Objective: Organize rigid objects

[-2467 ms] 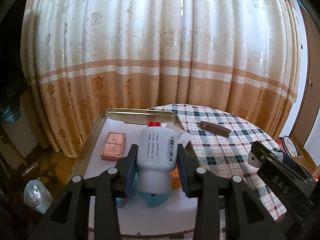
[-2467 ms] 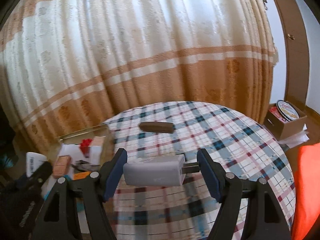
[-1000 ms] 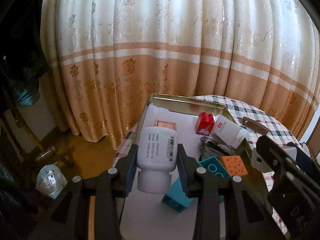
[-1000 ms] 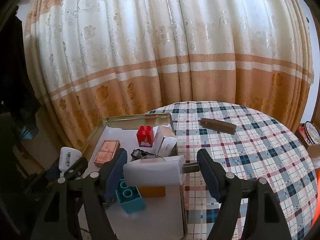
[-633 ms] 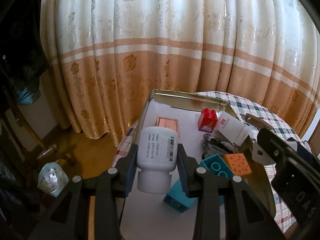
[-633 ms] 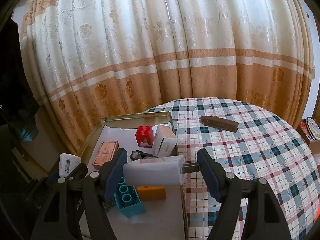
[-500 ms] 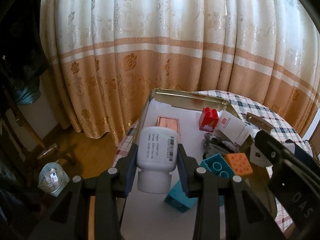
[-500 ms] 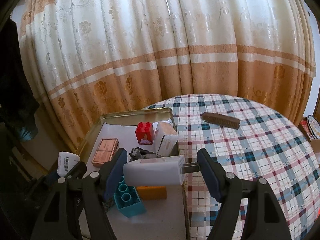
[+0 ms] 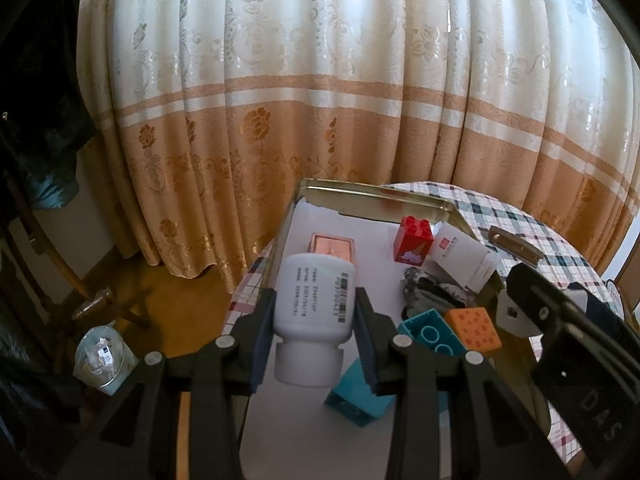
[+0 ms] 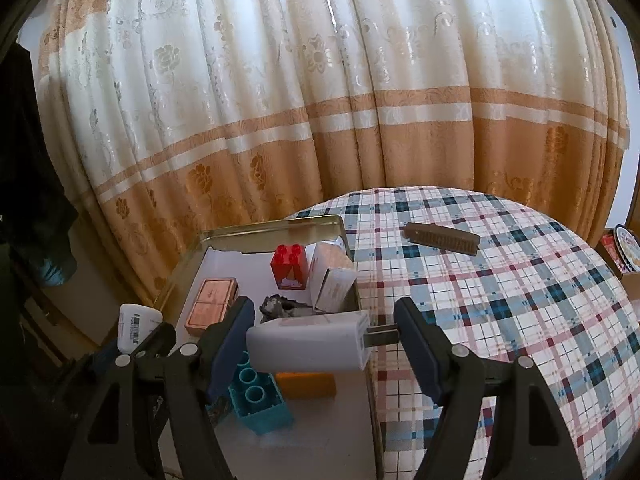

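While the checked worktop carries a gold tin tray at its left edge, the left gripper has its jaws clamped on a white bottle above that tray; the right gripper has its jaws pinching a white charger over the tray's right rim.

Since 2.5 s ago both grippers have swung left: left gripper with white bottle now over the tin tray left half; right gripper with charger over its right rim
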`<state>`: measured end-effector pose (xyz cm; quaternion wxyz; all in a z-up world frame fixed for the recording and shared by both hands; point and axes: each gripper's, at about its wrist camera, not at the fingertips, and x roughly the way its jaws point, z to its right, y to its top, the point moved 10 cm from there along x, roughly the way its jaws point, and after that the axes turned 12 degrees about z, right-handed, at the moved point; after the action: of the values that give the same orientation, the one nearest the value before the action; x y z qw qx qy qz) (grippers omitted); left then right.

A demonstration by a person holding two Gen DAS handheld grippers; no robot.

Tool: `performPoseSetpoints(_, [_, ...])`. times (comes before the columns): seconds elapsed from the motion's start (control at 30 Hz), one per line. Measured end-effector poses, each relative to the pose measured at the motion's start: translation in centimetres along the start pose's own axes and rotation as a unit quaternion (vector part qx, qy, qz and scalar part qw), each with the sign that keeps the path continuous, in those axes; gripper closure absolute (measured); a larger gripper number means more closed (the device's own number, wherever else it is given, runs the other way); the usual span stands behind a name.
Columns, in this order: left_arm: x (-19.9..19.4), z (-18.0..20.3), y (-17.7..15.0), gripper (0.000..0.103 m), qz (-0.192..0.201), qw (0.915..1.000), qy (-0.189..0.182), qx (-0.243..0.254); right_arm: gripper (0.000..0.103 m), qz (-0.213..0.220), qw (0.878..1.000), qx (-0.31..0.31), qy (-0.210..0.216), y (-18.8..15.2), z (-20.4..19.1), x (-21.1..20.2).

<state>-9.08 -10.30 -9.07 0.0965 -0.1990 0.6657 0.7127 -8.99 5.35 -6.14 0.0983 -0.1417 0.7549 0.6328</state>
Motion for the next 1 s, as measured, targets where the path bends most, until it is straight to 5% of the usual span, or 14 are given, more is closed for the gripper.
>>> performPoseSetpoints(0.27, [-1.0,-0.3,1.3,0.066,0.025,0.9996,-0.014,-0.007,0.029,0.043,0.999,0.008,-0.001,1.3,1.5,-2.1])
performPoseSetpoints(0.67, [-2.3,-1.8,3.0,0.066,0.044,0.9987,-0.02,-0.017,0.029,0.036,0.998,0.035,-0.036,1.2,6.1,-3.8])
performPoseSetpoints(1.0, [-2.9,-3.4,3.2,0.066,0.047,0.9981,-0.021,-0.034,0.029,0.037,0.999,0.026,-0.008,0.9,4.5,-4.4])
